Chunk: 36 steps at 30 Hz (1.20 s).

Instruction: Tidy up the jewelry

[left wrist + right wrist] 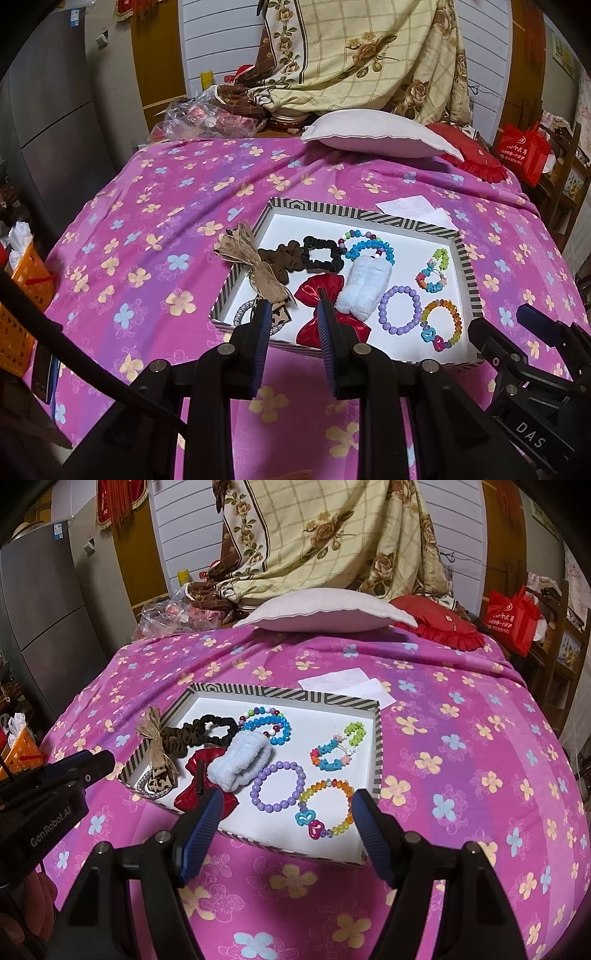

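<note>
Both pairs of jaws are standing open with nothing between the pads. Your left gripper (293,325) is hanging partly open over the near left corner of the striped tray (467,254), and your right gripper (286,821) is spreading wider above the near edge of the same tray.

Between your left fingers you are seeing the red satin bow (321,314), which is lying on the white tray floor just past the fingertips, not touched by them. Just left of it, a leopard-print clip (277,314) and a silver band (244,312) are lying in the corner, partly hidden behind your left finger.

Between your right fingers the orange and yellow bead bracelet (328,806) with its blue and pink hearts is lying, and the purple bead bracelet (279,786) is touching it on the left side. Your pads are not touching either one.

Further in, the pale blue fluffy band (240,762) is resting across the bow. Behind it the brown scrunchie (279,260), the black scrunchie (323,253) and the blue bead bracelet (371,247) are crowding together. A burlap bow (245,254) is hanging over the left wall of the tray. The green and blue flower bracelet (338,749) is lying alone near the right wall.

Beyond the tray, a white paper (347,685) is lying on the pink flowered sheet (461,738), and a pale pillow (325,613) is resting at the far end.
</note>
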Each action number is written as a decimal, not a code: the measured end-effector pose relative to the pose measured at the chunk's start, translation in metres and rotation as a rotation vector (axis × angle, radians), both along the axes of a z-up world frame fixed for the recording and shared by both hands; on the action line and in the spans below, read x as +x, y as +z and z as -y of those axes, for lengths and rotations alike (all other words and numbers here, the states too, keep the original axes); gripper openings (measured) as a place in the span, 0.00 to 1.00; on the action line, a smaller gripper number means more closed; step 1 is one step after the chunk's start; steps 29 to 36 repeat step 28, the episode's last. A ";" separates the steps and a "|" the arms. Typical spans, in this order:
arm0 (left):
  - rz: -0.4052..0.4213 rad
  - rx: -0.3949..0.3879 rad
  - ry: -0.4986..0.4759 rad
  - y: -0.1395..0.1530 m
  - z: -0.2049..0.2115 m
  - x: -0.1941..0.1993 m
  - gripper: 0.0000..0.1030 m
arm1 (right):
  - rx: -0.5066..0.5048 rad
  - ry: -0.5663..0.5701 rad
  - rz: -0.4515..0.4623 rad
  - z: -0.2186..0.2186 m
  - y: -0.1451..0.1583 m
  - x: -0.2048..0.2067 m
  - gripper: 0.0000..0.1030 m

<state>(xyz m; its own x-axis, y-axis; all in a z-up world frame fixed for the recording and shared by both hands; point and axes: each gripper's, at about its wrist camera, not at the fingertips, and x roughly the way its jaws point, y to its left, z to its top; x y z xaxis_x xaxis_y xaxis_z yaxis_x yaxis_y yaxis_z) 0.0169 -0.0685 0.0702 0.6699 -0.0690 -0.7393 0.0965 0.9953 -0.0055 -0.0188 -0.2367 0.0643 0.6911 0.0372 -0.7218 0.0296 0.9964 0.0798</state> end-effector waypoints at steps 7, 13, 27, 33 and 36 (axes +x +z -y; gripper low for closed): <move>-0.001 -0.001 0.001 0.000 0.000 0.000 0.36 | 0.000 -0.001 -0.001 0.000 0.000 0.000 0.73; -0.001 0.002 -0.001 -0.001 0.000 0.002 0.36 | -0.004 0.004 -0.013 -0.002 -0.006 0.002 0.73; -0.026 -0.026 0.000 -0.011 -0.006 0.014 0.36 | -0.005 0.009 -0.035 0.003 -0.017 0.009 0.73; -0.027 -0.020 0.002 -0.012 -0.006 0.015 0.36 | -0.005 0.009 -0.035 0.005 -0.017 0.010 0.73; -0.027 -0.020 0.002 -0.012 -0.006 0.015 0.36 | -0.005 0.009 -0.035 0.005 -0.017 0.010 0.73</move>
